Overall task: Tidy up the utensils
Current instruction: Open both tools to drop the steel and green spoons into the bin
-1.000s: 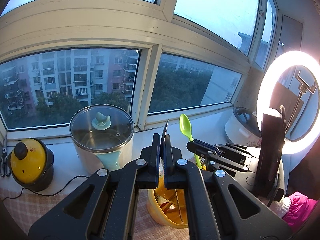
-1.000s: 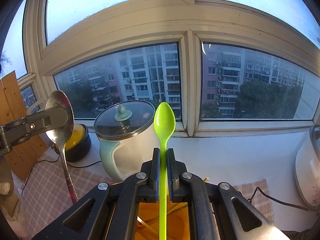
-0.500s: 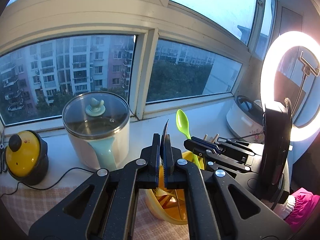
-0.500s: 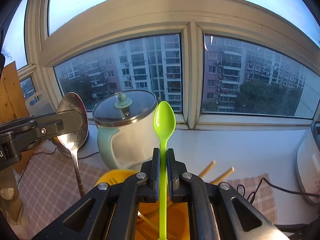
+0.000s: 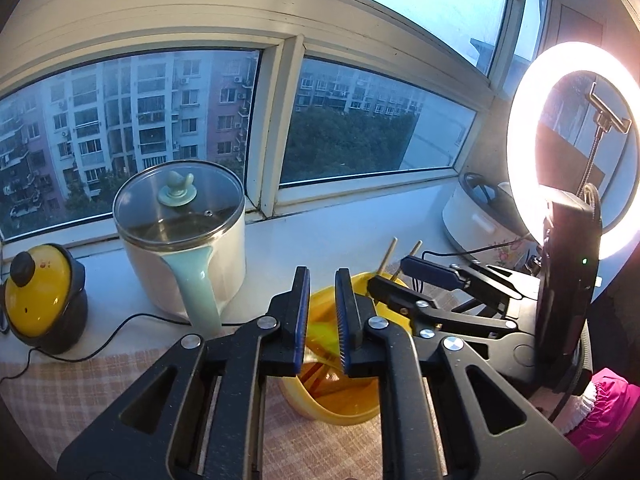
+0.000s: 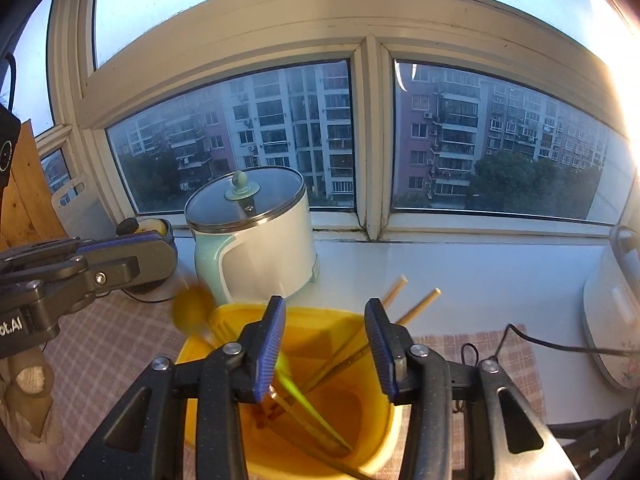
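Note:
A yellow utensil holder [image 6: 320, 396] stands on the checked cloth below both grippers; it also shows in the left wrist view [image 5: 352, 396]. My right gripper [image 6: 326, 344] is open right above it. The green spoon [image 6: 294, 390] is a blur inside the holder, free of the jaws. My left gripper [image 5: 322, 312] is open and empty above the holder. The metal spoon [image 6: 192, 308] is a blur at the holder's left rim, below the left gripper [image 6: 120, 256]. Two wooden chopsticks [image 6: 416, 306] stick out of the holder. The right gripper [image 5: 404, 280] shows open in the left wrist view.
A white and mint electric pot [image 5: 180, 236] with a glass lid stands on the windowsill behind the holder. A yellow and black small pot [image 5: 40, 296] is at far left. A white rice cooker [image 5: 476, 216] and a lit ring light [image 5: 572, 144] stand at right. Cables lie on the sill.
Both grippers came down over the yellow holder and opened. The green spoon dropped from the right gripper and the metal spoon from the left one into the holder.

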### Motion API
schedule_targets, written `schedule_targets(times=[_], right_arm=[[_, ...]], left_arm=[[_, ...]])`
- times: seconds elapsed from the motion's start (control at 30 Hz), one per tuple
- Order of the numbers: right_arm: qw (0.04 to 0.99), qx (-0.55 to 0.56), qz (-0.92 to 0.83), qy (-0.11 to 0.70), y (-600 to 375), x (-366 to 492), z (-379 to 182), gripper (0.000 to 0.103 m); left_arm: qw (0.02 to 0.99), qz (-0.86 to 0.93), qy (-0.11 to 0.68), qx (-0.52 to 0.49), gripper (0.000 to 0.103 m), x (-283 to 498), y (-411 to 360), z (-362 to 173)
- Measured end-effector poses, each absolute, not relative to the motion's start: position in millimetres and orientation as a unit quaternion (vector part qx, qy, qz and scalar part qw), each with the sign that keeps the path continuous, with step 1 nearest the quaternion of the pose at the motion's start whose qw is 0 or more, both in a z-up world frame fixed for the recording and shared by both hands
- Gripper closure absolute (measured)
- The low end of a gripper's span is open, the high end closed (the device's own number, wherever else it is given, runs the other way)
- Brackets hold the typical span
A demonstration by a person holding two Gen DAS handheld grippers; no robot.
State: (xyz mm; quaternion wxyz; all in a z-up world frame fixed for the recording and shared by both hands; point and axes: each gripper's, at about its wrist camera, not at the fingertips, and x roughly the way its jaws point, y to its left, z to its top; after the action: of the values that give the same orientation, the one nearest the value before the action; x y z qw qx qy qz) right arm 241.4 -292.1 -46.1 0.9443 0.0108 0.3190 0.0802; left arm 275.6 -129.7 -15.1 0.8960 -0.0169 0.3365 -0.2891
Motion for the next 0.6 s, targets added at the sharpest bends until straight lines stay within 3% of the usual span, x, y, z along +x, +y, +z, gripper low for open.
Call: schedule_targets(times=[0.27,0.47,0.6], right_arm=[[0.947,0.017,0.080,0.312,-294,222,-39,0.056],[0.951,0.023,0.082,0.299,-292,198,-29,0.043],[0.954,0.025,0.086,0.287,-287,178,-23,0.027]], left_arm=[[0.902,-0.275,0.333,-0.019,0.092,259,-112,-8],[0.906,-0.263,0.331,-0.015,0.092,236,-90,-5],[0.908,-0.252,0.336,-0.011,0.092,220,-72,-7]])
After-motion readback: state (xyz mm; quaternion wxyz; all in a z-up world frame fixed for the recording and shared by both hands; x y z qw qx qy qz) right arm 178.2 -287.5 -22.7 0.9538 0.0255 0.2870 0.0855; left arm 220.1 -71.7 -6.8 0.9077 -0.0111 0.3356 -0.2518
